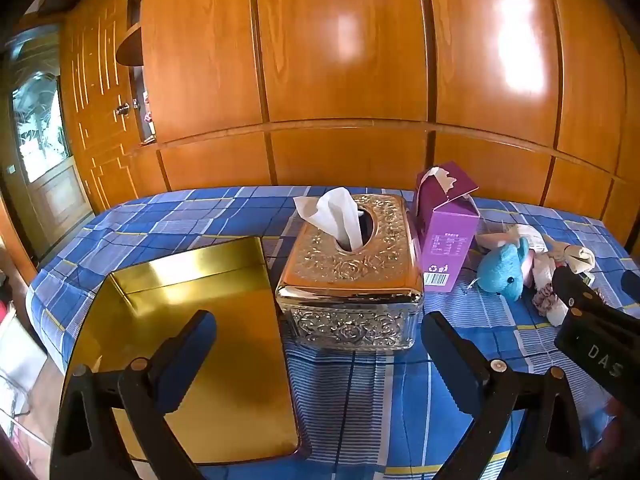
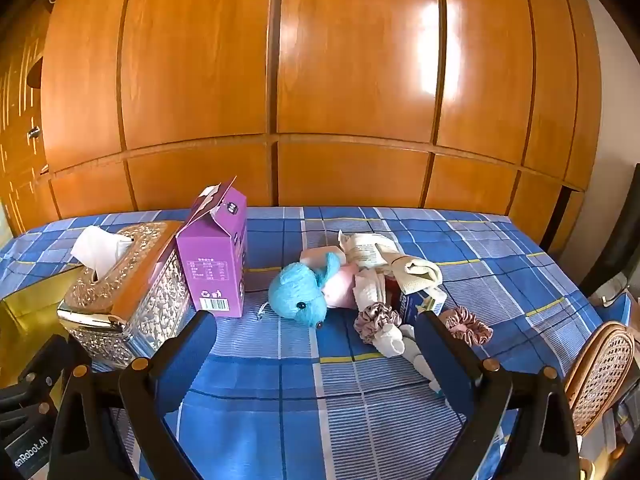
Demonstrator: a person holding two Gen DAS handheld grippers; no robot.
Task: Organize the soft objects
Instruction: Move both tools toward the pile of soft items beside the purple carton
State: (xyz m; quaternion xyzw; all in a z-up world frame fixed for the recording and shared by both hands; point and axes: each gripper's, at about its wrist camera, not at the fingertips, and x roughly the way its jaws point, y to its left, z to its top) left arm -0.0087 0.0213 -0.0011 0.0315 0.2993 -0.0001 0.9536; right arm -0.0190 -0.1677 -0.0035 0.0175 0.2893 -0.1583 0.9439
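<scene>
A blue plush toy (image 2: 298, 294) lies on the blue checked cloth (image 2: 280, 380) with a pink soft piece, white socks (image 2: 386, 340), a cream folded cloth (image 2: 420, 272) and two scrunchies (image 2: 376, 320) (image 2: 468, 322). The pile also shows at the right of the left wrist view, with the plush toy (image 1: 502, 270) in front. A gold tray (image 1: 224, 344) lies at the left. My left gripper (image 1: 320, 350) is open and empty, over the tray edge and the tissue box. My right gripper (image 2: 316, 350) is open and empty, just short of the pile.
An ornate metal tissue box (image 1: 352, 276) stands beside the tray, also in the right wrist view (image 2: 124, 292). An open purple carton (image 2: 216, 256) stands next to it. A small blue-white box (image 2: 420, 304) lies in the pile. A wicker chair back (image 2: 600, 372) is at the right. Wooden wardrobe doors (image 2: 320, 80) stand behind.
</scene>
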